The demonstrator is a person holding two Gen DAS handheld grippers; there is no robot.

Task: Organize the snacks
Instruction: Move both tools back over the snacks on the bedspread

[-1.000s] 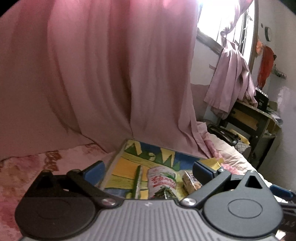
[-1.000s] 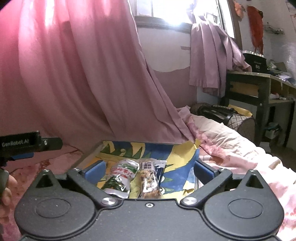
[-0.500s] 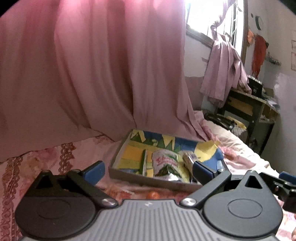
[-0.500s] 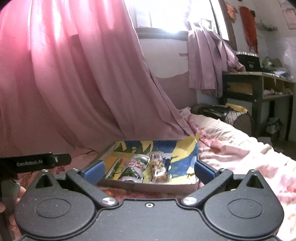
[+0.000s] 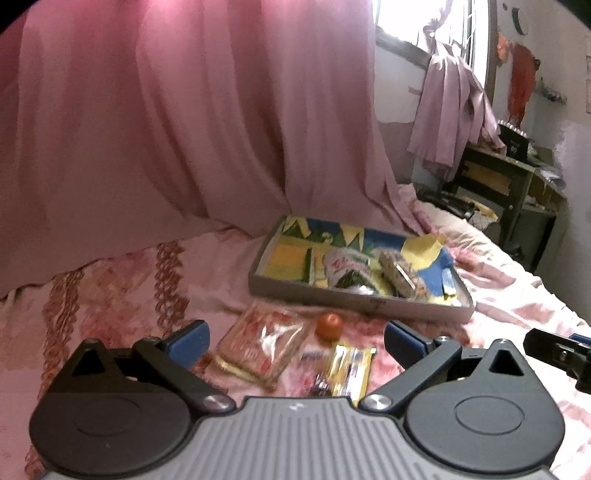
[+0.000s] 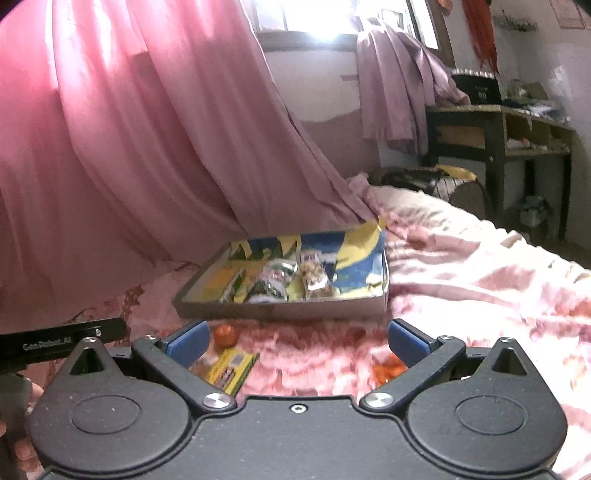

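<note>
Both grippers sit farther back from the shallow grey cardboard tray (image 5: 360, 304) now; loose snack packets (image 5: 264, 345) in front of it newly visible.

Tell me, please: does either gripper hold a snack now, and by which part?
Nothing is held. The left gripper and the right gripper are both open and empty.

Pink curtain (image 5: 192, 122), bright window (image 6: 314, 16)

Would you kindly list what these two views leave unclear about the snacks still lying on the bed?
- Yellow packet: left wrist view, near end hidden behind the left hand-held gripper; print blurred.
- Clear packet: contents blurred.
- Orange items: right wrist view, partly behind a finger of the right hand-held gripper; kind unclear.
- Tray snacks: labels too small.
</note>
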